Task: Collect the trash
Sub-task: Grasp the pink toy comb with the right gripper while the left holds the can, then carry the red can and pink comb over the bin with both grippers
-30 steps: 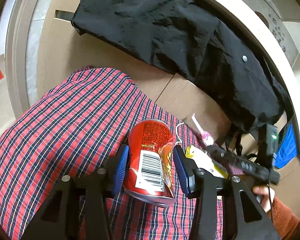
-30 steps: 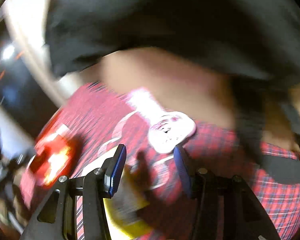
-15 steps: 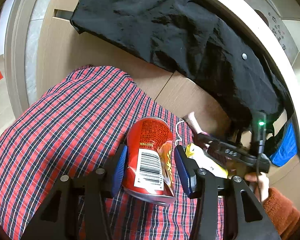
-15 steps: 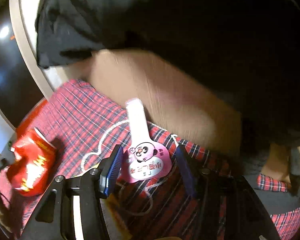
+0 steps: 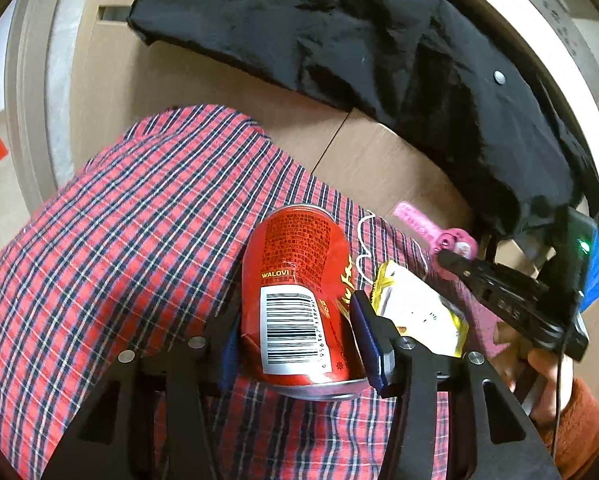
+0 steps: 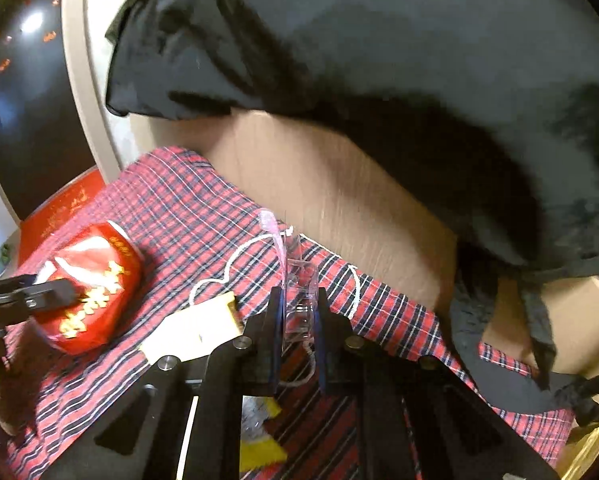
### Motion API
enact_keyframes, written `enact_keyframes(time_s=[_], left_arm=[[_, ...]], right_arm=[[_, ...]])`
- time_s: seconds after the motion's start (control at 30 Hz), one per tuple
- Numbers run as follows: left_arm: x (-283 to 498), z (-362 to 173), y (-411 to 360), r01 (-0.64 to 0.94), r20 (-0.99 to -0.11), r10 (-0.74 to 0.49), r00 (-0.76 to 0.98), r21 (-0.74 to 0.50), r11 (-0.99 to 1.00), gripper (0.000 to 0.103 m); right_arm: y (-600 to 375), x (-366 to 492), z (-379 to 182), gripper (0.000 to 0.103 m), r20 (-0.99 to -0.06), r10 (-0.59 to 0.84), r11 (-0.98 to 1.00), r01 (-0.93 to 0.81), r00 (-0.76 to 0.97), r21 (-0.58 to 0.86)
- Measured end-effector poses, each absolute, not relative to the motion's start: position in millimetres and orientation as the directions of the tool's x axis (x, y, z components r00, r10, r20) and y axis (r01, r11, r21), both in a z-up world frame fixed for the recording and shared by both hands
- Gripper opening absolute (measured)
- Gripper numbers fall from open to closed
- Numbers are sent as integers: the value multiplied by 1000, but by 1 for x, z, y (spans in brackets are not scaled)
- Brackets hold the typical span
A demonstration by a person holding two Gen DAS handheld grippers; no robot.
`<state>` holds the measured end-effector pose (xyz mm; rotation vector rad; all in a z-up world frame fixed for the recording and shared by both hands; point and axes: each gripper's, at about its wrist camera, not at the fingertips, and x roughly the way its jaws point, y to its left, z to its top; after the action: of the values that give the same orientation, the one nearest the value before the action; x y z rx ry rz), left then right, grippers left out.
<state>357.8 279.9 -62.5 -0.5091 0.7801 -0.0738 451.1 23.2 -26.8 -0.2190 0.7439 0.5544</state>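
I am closing the right gripper [image 6: 298, 328] on the pink wrapper [image 6: 295, 280], its long axis pointing away along the fingers, while the left gripper [image 5: 295, 332] is straddling the can [image 5: 299, 300] on the plaid cloth [image 5: 119, 240].

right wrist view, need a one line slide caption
Right gripper closing on a pink-and-clear plastic wrapper above the red plaid cloth, dented red can at left.

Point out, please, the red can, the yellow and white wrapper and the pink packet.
red can [image 5: 295, 296], left wrist view, on its barcode label.
yellow and white wrapper [image 5: 415, 308], left wrist view, on its white face.
pink packet [image 5: 419, 224], left wrist view, on its pink strip.
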Motion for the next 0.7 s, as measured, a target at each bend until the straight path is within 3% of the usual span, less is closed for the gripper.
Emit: enact_keyframes(time_s=[0.13,0.33,0.7], left_arm=[[353,-58,281,-148,-654,-221,723,-460,876,48],[341,-34,263,-147,-628,-172,759,-422,894,36],[311,40,160,-15,-543,-155,825,-297,955,36]], right_arm=[[30,440,-20,12,-677,430,828,-560,597,32],[14,409,-3,12,-649,451,820,-572,613,29],[-69,344,41,12,-541,434,860,-511,720,8]])
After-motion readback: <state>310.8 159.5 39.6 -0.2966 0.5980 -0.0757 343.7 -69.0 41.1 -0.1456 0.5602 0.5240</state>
